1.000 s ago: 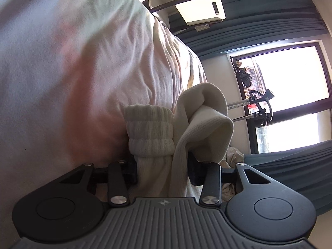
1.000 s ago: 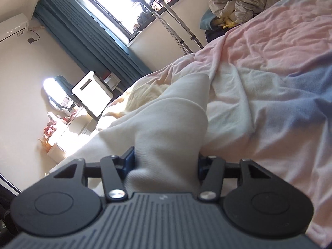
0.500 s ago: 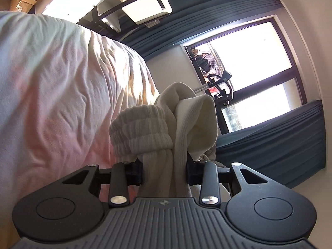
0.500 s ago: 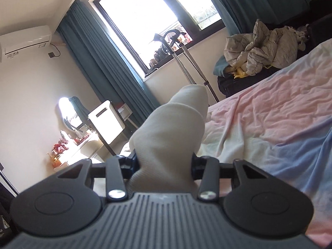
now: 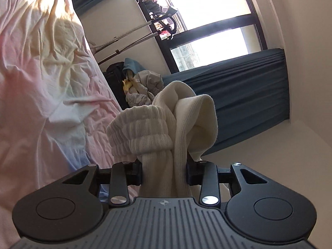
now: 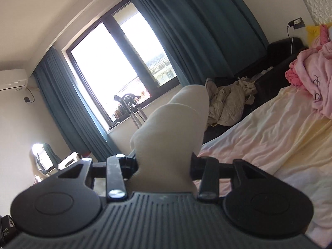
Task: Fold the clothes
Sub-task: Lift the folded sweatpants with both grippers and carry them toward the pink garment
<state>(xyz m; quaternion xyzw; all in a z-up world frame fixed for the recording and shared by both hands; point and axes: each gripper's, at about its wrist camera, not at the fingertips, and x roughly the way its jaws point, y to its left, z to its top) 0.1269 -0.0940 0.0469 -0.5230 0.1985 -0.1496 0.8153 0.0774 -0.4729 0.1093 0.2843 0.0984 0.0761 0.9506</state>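
The left gripper [image 5: 165, 171] clamps the garment's [image 5: 164, 128] bunched ribbed cuff, and the right gripper [image 6: 164, 166], jaws just narrowed, clamps its smooth end, both raised above the bed [image 6: 269, 137].

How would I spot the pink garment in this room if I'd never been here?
Start at the bed with its pale pink-and-yellow sheet and go to its far end. There a crumpled pink garment lies heaped. It is far brighter than the sheet and bears small black markings.
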